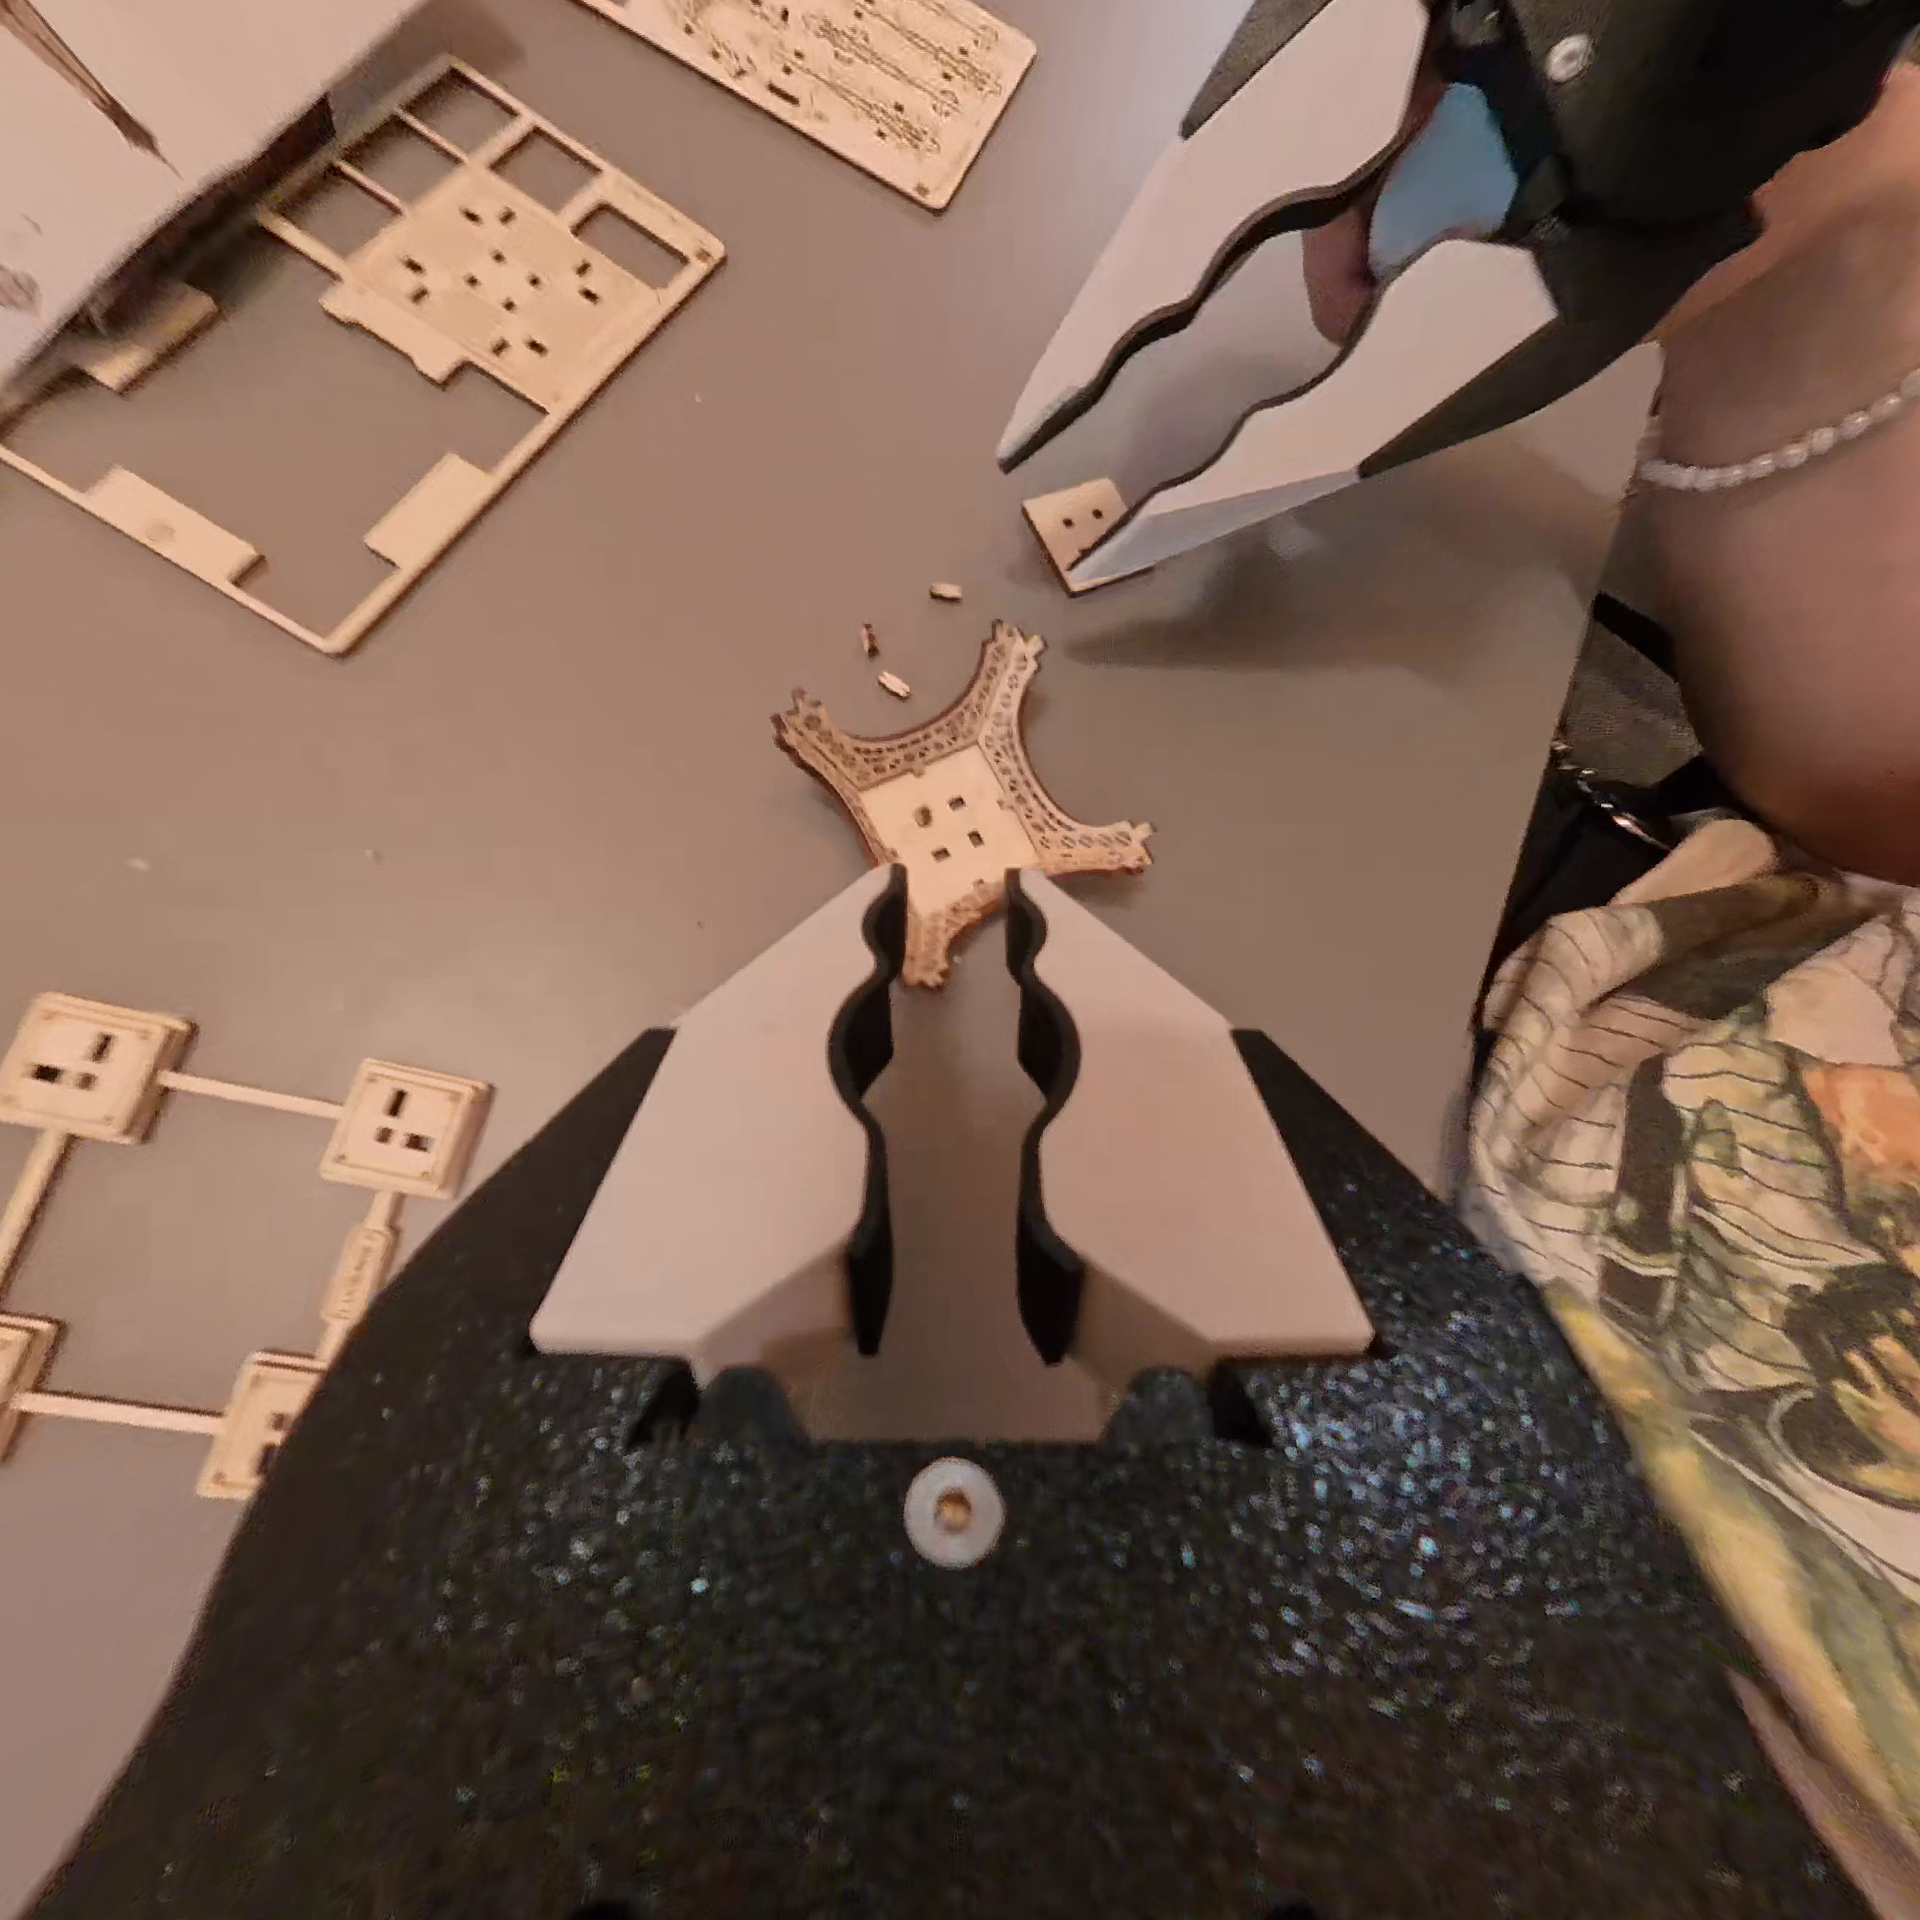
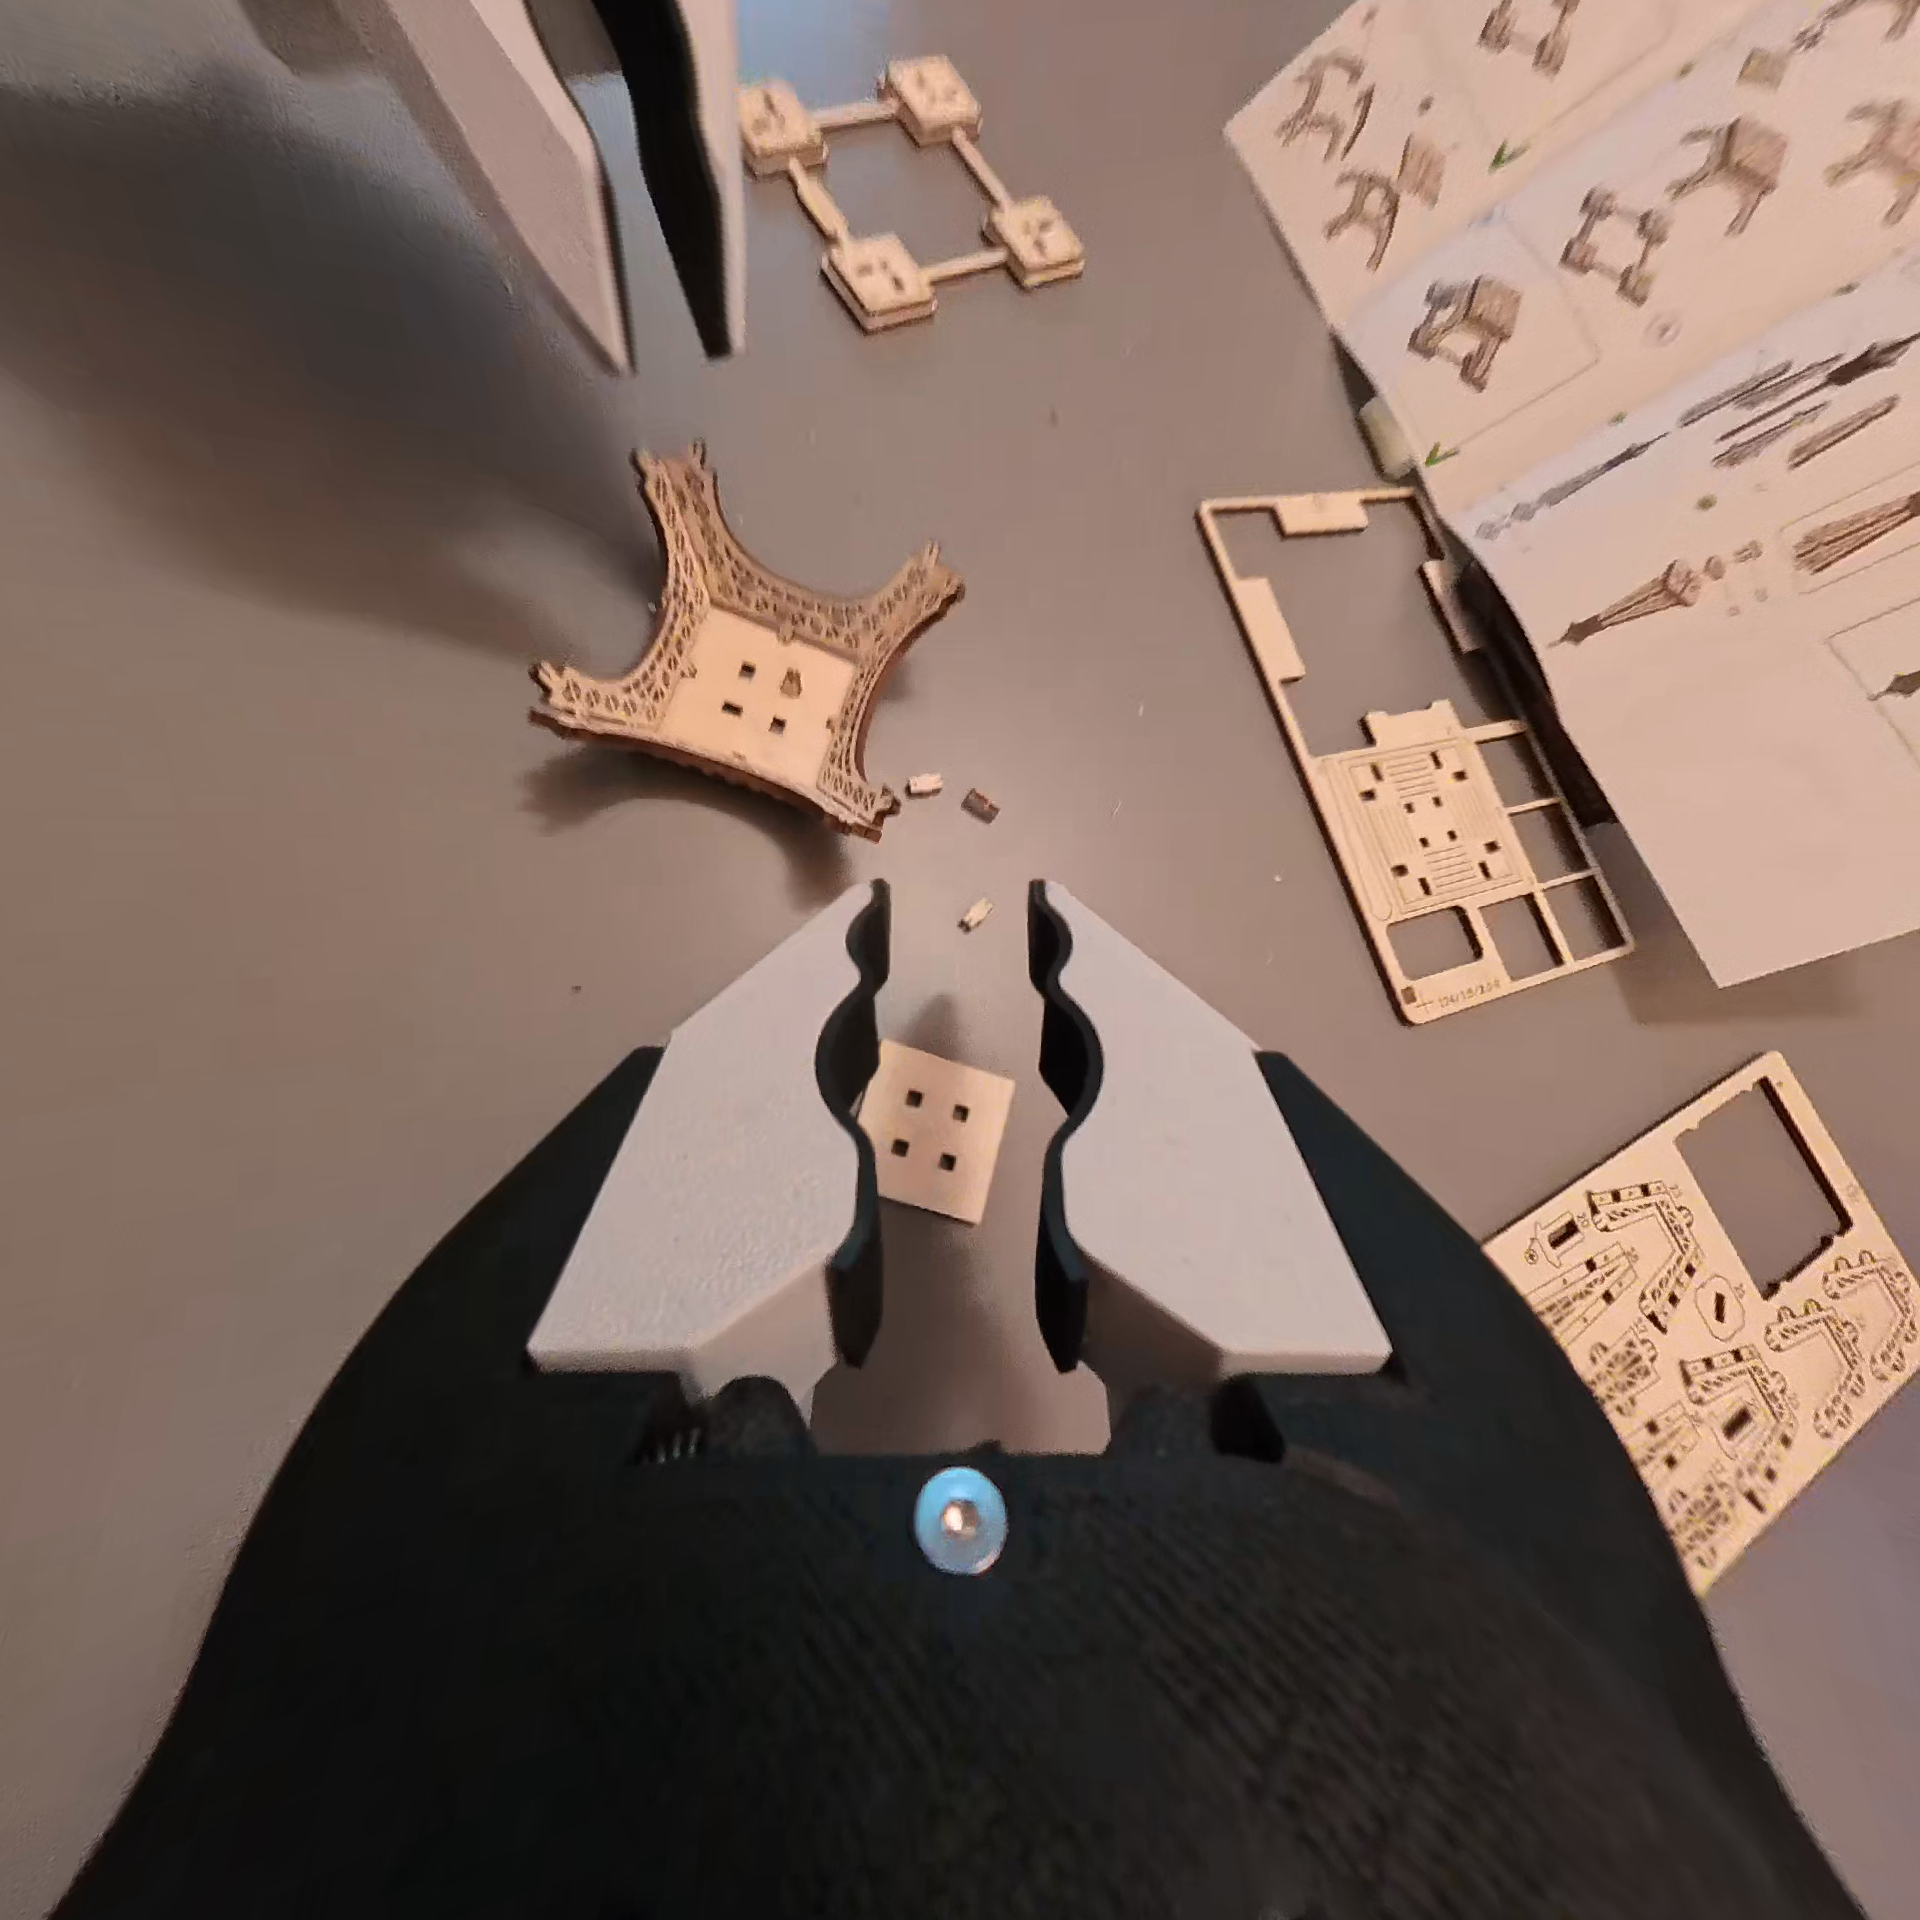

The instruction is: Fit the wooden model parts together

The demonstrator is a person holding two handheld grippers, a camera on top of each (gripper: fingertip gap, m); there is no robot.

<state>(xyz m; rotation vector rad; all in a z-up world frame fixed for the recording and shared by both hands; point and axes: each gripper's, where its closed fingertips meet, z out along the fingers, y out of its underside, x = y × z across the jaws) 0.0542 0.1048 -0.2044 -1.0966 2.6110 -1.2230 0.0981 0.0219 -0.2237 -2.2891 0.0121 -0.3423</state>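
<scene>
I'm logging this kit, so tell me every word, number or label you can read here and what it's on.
I don't repeat writing, so here is only where it sits.
Instruction sheet: diagrams; any captions are blurred.
Punched-out wooden frame: short engraved marking at its near corner.
Wooden part sheet: tiny marks beside the parts, too small.
Square-pad frame: engraving on one bar, blurred.

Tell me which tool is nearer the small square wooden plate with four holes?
Right. The right tool hangs open directly over the small square wooden plate; the left tool, also open, sits by the four-legged lattice piece.
</scene>
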